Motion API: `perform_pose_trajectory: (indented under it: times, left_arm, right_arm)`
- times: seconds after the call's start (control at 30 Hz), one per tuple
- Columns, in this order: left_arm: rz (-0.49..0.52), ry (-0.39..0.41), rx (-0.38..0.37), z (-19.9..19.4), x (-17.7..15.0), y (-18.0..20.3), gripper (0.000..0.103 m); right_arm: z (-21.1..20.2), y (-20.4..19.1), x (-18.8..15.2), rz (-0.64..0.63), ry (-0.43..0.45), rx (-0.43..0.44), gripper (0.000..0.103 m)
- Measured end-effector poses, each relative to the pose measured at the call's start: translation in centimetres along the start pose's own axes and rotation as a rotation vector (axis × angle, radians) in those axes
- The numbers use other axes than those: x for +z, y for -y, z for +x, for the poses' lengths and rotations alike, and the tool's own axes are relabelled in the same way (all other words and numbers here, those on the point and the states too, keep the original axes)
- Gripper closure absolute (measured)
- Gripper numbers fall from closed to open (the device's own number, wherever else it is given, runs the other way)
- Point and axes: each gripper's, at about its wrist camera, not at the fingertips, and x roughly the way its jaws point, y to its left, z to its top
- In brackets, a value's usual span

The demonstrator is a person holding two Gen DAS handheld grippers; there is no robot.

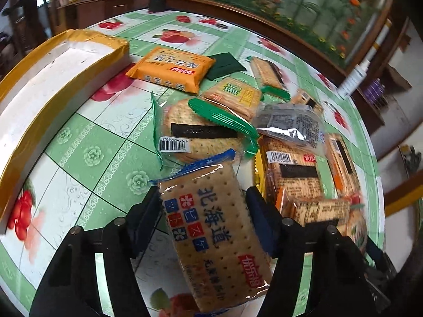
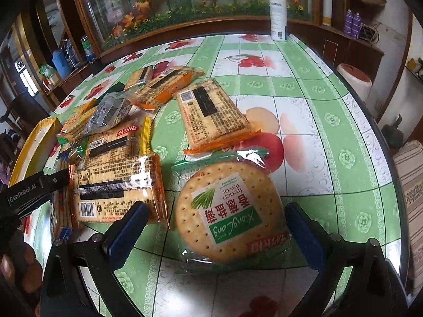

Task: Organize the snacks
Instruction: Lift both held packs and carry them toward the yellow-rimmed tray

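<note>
The left gripper (image 1: 203, 206) pinched a blue-edged cracker pack (image 1: 214, 232) above the surface (image 1: 79, 158). The right gripper (image 2: 214, 227) was spread wide around a round cracker pack (image 2: 230, 211) lying flat.

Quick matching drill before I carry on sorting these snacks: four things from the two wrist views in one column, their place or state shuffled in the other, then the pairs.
Things
1. blue-edged cracker pack
2. round cracker pack
3. white spray bottle
4. white tray with yellow rim

Places or states
A. standing upright at the table's far edge
B. lying flat between the open fingers of the right gripper
C. clamped in the left gripper, lifted off the table
D. on the table to the left of the snack pile, nothing visible in it

Pairs: 1-C, 2-B, 3-A, 4-D
</note>
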Motion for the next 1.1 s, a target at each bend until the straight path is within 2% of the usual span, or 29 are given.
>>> perform_pose_trajectory:
  times: [0.17,0.27,0.33,0.4,0.6,0.63,0.73,0.8,0.87,0.9,0.93,0.97,1.0,1.1]
  left_arm:
    - [0.073,0.004,-0.023,-0.2,-0.4,-0.5,0.04]
    - [0.15,0.019,-0.019,-0.7,-1.4,-0.9,0.041]
    - [0.195,0.029,-0.019,-1.1,-1.9,-1.2,0.042]
    - [0.234,0.041,-0.014,-1.5,-2.3,-1.6,0.042]
    - [0.271,0.051,-0.046,-3.0,-2.9,-3.7,0.042]
    - [0.279,0.062,-0.057,-3.5,-3.0,-3.9,0.043]
    - [0.292,0.08,-0.07,-4.5,-3.1,-4.7,0.043]
    - [0.301,0.085,-0.074,-5.0,-3.0,-5.2,0.044]
    - [0.297,0.085,-0.087,-5.4,-3.0,-5.6,0.044]
    - [0.296,0.082,-0.089,-5.5,-3.0,-5.6,0.044]
    - [0.297,0.082,-0.092,-5.6,-3.0,-5.7,0.044]
    - [0.297,0.082,-0.099,-5.7,-2.9,-5.8,0.044]
    - [0.298,0.081,-0.104,-5.8,-2.7,-5.8,0.044]
    - [0.303,0.08,-0.115,-6.0,-2.7,-5.7,0.044]
  right_arm:
    - [-0.3,-0.2,-0.3,-0.008,0.004,0.014,0.005]
    - [-0.6,-0.1,-0.5,-0.001,0.01,0.025,0.015]
    - [-0.8,0.0,-0.5,0.01,0.015,0.028,0.025]
    - [-1.1,0.4,-0.7,0.026,0.02,0.032,0.029]
    - [-1.8,0.4,-1.3,0.037,0.046,0.023,0.033]
    - [-2.3,0.5,-1.3,0.044,0.066,0.025,0.046]
    - [-3.6,0.8,-1.3,0.071,0.096,0.038,0.075]
    - [-3.7,0.6,-1.5,0.054,0.085,-0.002,0.083]
    - [-3.1,0.7,-1.6,0.052,0.068,0.005,0.079]
    - [-3.1,0.7,-1.7,0.052,0.086,-0.004,0.072]
    - [-3.1,0.8,-1.8,0.06,0.09,-0.017,0.043]
    - [-3.0,0.8,-1.9,0.073,0.091,-0.024,0.026]
    - [-3.1,0.6,-2.0,0.079,0.096,-0.015,0.002]
    - [-2.7,-0.8,-2.0,0.021,0.073,0.002,0.0]
